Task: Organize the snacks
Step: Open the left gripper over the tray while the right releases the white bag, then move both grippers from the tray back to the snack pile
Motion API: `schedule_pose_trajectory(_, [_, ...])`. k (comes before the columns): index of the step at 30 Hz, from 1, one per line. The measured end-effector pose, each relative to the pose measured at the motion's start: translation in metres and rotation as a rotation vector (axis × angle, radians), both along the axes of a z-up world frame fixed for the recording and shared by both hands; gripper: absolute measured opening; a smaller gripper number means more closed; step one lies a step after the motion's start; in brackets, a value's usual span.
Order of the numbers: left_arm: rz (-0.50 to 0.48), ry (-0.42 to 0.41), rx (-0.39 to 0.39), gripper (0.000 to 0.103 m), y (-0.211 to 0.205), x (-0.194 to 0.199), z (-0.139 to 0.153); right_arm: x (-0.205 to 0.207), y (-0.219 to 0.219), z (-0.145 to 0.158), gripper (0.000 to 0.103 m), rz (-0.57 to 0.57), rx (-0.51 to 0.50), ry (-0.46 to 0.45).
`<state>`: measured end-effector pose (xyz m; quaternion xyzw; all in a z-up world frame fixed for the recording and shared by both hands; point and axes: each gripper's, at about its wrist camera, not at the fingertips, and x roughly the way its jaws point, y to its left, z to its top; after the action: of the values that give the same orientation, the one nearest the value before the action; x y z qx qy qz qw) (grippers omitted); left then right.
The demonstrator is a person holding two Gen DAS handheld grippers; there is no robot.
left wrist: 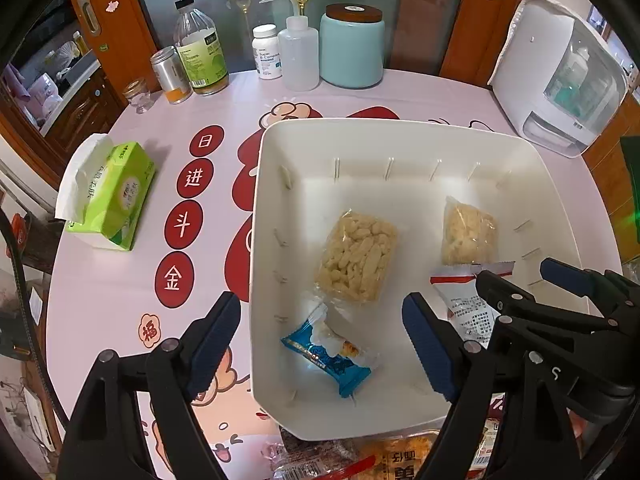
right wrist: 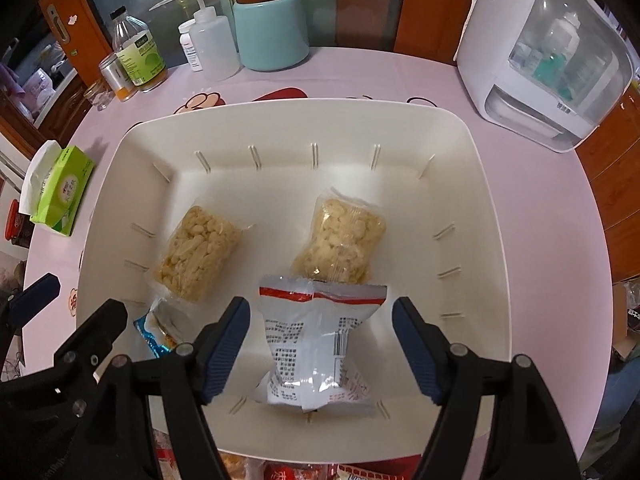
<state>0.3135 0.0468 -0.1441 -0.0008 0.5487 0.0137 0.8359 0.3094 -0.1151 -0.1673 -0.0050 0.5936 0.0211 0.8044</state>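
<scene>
Pink table [left wrist: 100,292] | left view only: blue packet [left wrist: 328,354] fully visible

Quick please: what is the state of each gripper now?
Left gripper: open, holding nothing, above the blue snack.
Right gripper: open, not gripping the white packet between its fingers.

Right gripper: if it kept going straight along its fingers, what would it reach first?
Most likely the white snack packet, lying between the open right gripper fingers on the bin floor. The pads appear clear of it; depth is hard to judge.
</scene>
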Motion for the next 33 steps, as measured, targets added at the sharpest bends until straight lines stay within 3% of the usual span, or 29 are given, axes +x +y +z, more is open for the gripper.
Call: schedule_pose_trajectory(33, [-0.049,-0.055,0.026,0.085,-0.003,-0.042,0.043,-0.041,0.000,0.044,0.074,0.015,-0.010,-0.040])
